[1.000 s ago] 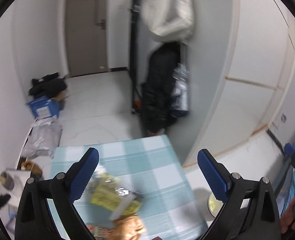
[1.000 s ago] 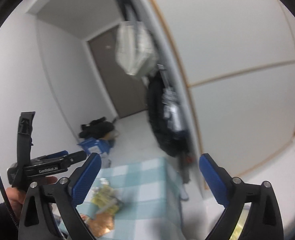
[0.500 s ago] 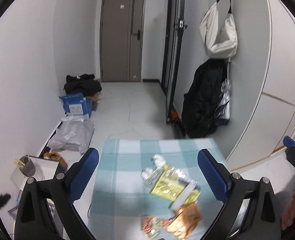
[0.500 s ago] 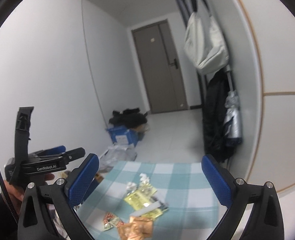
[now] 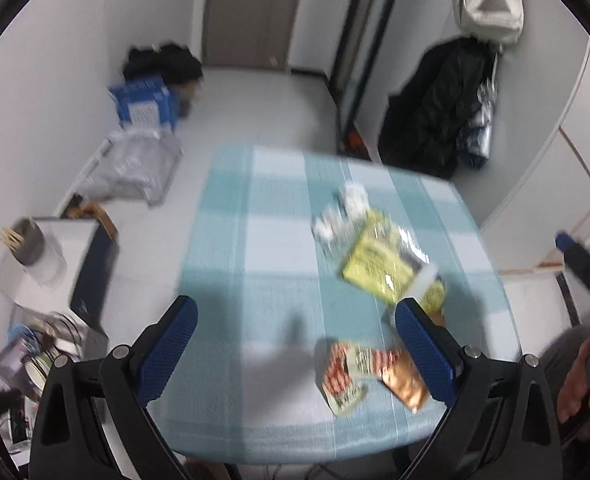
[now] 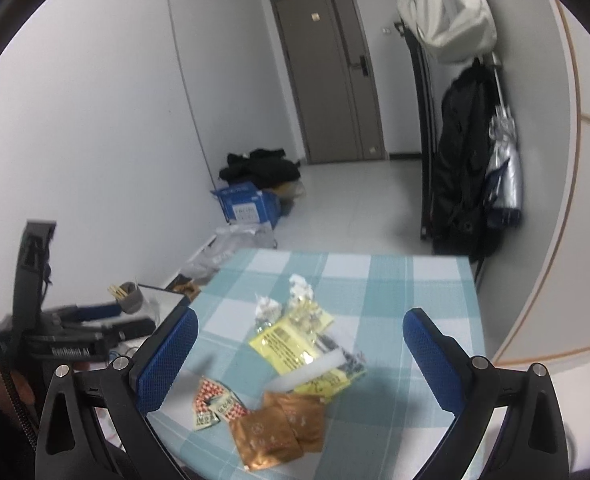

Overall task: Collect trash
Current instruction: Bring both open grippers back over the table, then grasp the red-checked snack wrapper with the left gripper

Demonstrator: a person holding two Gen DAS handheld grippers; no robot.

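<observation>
Two grippers up above small table with blue-and-white check cloth (image 6: 391, 280), both wide open, holding nothing. Left gripper (image 5: 295, 332), right gripper (image 6: 301, 344). Trash lies in bunch on cloth: flat yellow plastic wrapper (image 6: 291, 344), shiny brown foil packets (image 6: 279, 432), red-and-white packet (image 6: 215, 402), crumpled white paper bits (image 6: 283, 300). Blue cardboard box (image 6: 249, 208) on floor past table.

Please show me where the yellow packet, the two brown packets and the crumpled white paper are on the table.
yellow packet (image 6: 291, 340), right wrist view, middle of its printed face.
brown packets (image 6: 269, 438), right wrist view, centre of the nearer one.
crumpled white paper (image 6: 268, 306), right wrist view, middle of the left piece.
</observation>
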